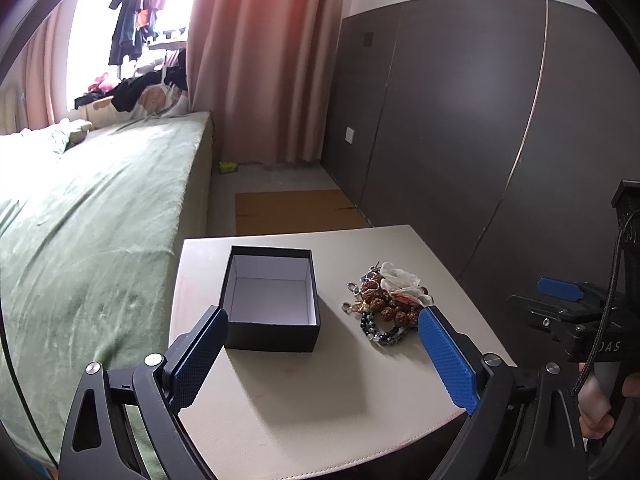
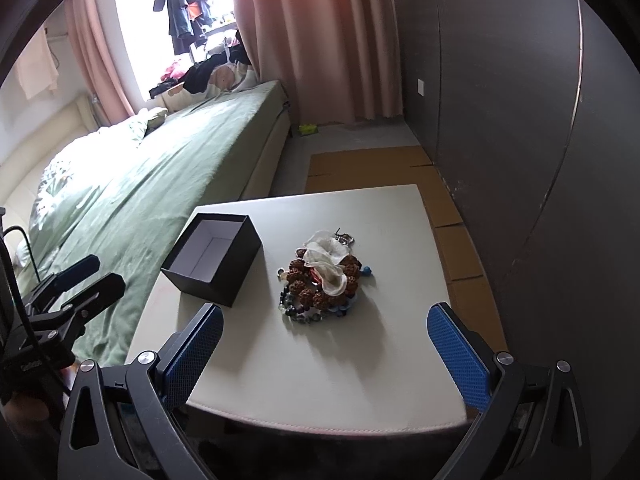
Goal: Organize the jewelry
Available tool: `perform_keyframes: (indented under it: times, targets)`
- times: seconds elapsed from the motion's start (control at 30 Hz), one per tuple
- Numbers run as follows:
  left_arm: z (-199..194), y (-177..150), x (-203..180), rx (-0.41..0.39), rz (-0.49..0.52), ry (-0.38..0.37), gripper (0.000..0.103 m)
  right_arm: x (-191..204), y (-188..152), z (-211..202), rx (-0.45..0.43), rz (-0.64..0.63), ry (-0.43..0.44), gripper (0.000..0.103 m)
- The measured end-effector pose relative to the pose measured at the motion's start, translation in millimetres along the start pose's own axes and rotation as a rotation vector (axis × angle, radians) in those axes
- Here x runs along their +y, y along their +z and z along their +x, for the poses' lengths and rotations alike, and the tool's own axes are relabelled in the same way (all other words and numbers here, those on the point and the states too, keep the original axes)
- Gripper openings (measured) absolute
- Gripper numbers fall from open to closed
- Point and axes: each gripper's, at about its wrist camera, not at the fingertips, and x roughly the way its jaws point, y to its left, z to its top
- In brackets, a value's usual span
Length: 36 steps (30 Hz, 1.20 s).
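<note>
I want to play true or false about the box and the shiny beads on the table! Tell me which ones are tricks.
1. The black box has nothing inside. True.
2. The jewelry pile is already in the box. False: it lies on the table beside the box.
3. The left claw is holding a bracelet. False: it is open and holds nothing.
4. The right claw is open. True.
5. The bed cover is green. True.
6. The box has its lid on. False: it is open on top.
</note>
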Motion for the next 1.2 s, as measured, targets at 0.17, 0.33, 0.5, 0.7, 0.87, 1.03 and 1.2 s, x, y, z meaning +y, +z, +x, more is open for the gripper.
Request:
perform_keyframes:
  times: [0.17, 0.33, 0.5, 0.7, 0.87, 1.03, 1.2]
  targets:
    - [-3.2, 1.4, -0.6, -0.018, 0.003, 0.01, 0.096, -0.9, -0.3, 0.6, 0.005, -0.001, 0.001, 0.103]
    - [-0.4, 1.4, 0.7, -0.008, -0.005, 0.011, 0.096, 1.6, 0.0, -0.8, 0.0, -0.003, 0.002, 0.103]
    - [-1.4, 1.4, 1.0, -0.011, -0.001, 0.009, 0.096, 1.3, 1.4, -2.2, -0.008, 0.004, 0.011, 0.103]
    - [-2.6, 0.9, 1.5, -0.009, 0.001, 0.007, 0.096, -0.7, 1.7, -3.4, -0.018, 0.011, 0.015, 0.103]
    - [-2.8, 1.4, 1.8, -0.01, -0.003, 0.006, 0.096, -3.8, 2.8, -5.5, -0.026, 0.026, 0.025, 0.103]
    - [-2.8, 1.8, 1.7, -0.008, -0.008, 0.005, 0.096, -4.9, 2.5, -6.5, -0.028, 0.029, 0.034, 0.103]
    - [-2.4, 2.0, 2.0, -0.009, -0.007, 0.004, 0.096, -5.0, 2.5, -7.2, -0.031, 0.03, 0.041, 0.103]
